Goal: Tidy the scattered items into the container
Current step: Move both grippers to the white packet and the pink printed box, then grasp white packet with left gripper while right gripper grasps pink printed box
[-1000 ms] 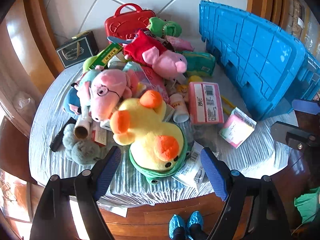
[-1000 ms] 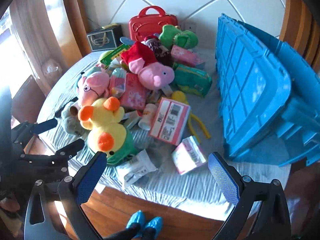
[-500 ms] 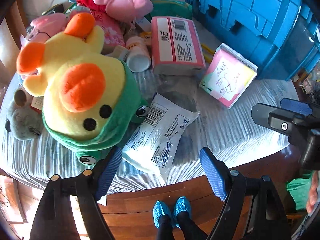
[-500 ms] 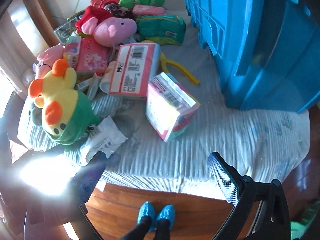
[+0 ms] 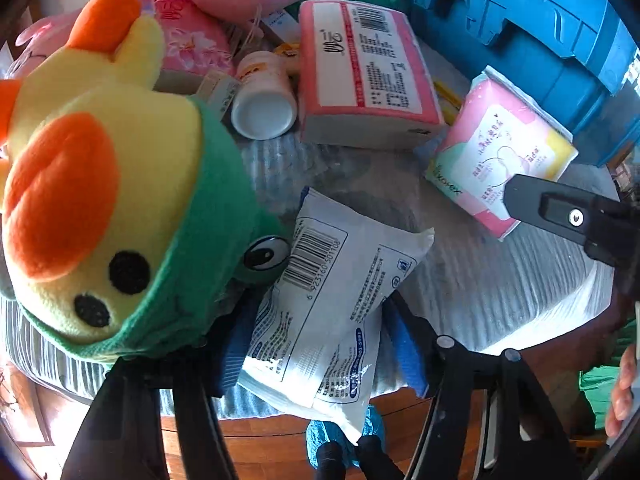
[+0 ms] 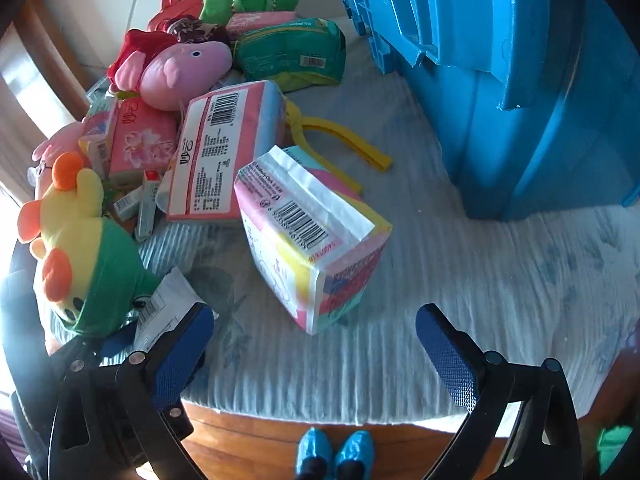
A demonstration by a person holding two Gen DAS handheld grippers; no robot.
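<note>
one white packet [image 5: 336, 304] lies lengthwise between the closing left tongs [image 5: 320, 344].

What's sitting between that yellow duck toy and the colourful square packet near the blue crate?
In the left wrist view, a white plastic pouch lies between the yellow duck and the colourful packet. The left gripper is closing around it.

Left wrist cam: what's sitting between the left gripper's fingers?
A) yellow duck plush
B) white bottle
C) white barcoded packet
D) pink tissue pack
C: the white barcoded packet lies between the blue pads of the left gripper, whose jaws are closing; the yellow duck plush sits off to the side.
</note>
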